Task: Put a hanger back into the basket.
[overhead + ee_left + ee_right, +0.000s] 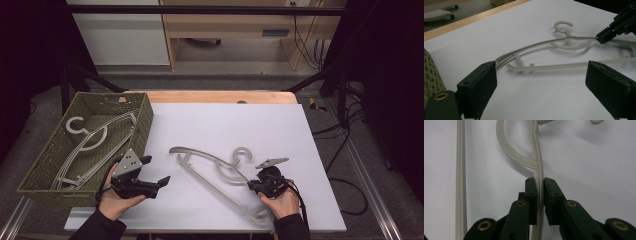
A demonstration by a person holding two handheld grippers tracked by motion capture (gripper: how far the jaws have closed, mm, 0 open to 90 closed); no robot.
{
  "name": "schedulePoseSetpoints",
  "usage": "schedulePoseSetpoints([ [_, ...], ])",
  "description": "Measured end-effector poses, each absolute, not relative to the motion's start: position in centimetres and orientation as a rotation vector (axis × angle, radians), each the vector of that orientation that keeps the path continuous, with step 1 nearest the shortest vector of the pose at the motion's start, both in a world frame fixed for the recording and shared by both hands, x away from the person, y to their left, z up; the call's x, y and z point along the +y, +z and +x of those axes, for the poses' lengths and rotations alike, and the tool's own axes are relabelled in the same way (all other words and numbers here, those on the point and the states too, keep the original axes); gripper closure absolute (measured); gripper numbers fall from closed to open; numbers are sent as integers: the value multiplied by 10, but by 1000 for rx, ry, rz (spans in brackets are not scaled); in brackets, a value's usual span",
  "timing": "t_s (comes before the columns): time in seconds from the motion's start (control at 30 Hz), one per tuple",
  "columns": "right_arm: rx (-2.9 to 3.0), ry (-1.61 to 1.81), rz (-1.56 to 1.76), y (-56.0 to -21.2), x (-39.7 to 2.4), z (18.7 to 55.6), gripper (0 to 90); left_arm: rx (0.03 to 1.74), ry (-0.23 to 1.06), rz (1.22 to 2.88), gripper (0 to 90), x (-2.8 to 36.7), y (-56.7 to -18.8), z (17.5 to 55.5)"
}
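Pinching the upper arm of the grey hanger [537, 170] between nearly closed jaws, the right gripper [539, 185] is holding it just below the hook, while the left gripper [541, 82] is waiting wide open and empty near the hanger's far end. The hanger is lying flat on the white mat [280, 125], beside the woven basket [145, 117]; being light, stiff and slick plastic, it is probably best gripped on that thin rail near the hook.

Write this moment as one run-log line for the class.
right gripper: shut on hanger | left gripper: open, free | basket: holds hangers

A lab-style recording station. A black metal frame [200, 10] surrounds the white-topped table [280, 125]; loose cables [345, 145] trail across grey floor.
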State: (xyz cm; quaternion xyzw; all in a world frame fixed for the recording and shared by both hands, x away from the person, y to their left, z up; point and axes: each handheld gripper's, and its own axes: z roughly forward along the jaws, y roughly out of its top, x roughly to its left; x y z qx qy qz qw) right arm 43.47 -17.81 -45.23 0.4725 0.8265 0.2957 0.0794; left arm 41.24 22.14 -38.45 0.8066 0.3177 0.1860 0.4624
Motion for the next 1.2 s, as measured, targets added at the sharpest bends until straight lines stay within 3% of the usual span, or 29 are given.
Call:
schedulePoseSetpoints([
  [0.37,2459,878,1327,-467,-170,439,810,780,453,1995,102,219,-386,413],
  [0.47,2425,881,1334,-464,-172,435,713,778,450,1998,102,219,-387,412],
  [0.63,2412,907,1376,-457,-183,420,671,774,450,2002,102,218,-387,412],
  [0.93,2455,841,1406,-464,-183,407,791,776,449,1997,102,218,-386,411],
  [1.2,2436,746,1477,-461,-177,411,825,772,445,2014,102,215,-389,411],
])
